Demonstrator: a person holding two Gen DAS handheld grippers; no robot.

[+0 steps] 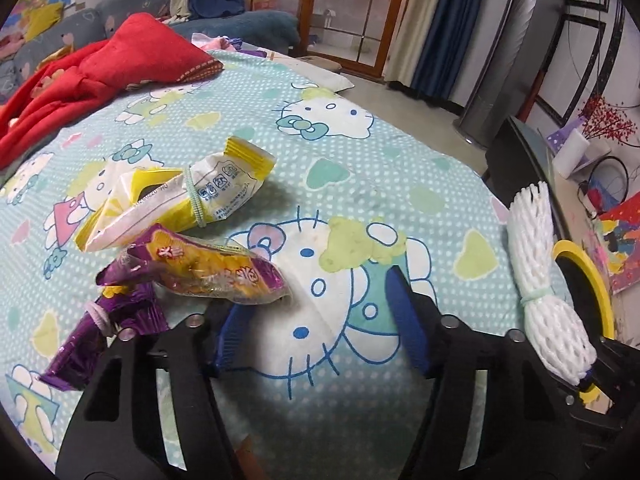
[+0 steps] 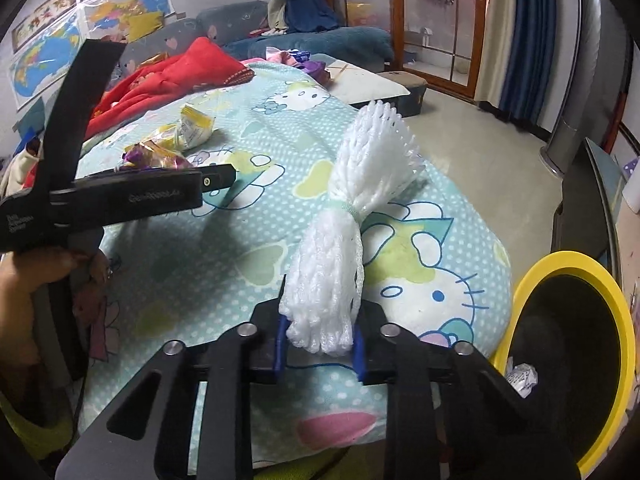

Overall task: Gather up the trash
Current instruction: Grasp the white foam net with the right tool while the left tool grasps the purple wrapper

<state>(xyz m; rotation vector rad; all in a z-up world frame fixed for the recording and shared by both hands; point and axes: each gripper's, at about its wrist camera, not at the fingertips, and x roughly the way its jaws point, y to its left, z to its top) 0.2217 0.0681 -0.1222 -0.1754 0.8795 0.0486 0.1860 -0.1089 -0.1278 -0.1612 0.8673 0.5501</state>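
Observation:
My right gripper (image 2: pixel 320 340) is shut on a white foam net bundle (image 2: pixel 344 240) tied with a green band, held above the bed's near edge; it also shows in the left wrist view (image 1: pixel 548 280). A yellow-rimmed black trash bin (image 2: pixel 624 320) stands just right of it, with crumpled white paper (image 2: pixel 520 378) inside. My left gripper (image 1: pixel 316 312) is open and empty, low over the bedspread. A purple-and-yellow snack wrapper (image 1: pixel 208 276) lies by its left finger, and a yellow-white wrapper (image 1: pixel 180 196) bound with a band lies beyond.
The Hello Kitty bedspread (image 1: pixel 360 160) covers the bed. A red quilt (image 1: pixel 100 72) lies at the far left. A dark cabinet (image 1: pixel 520 160) with clutter stands to the right. Bare floor (image 2: pixel 460 128) and a grey column (image 2: pixel 568 120) lie beyond.

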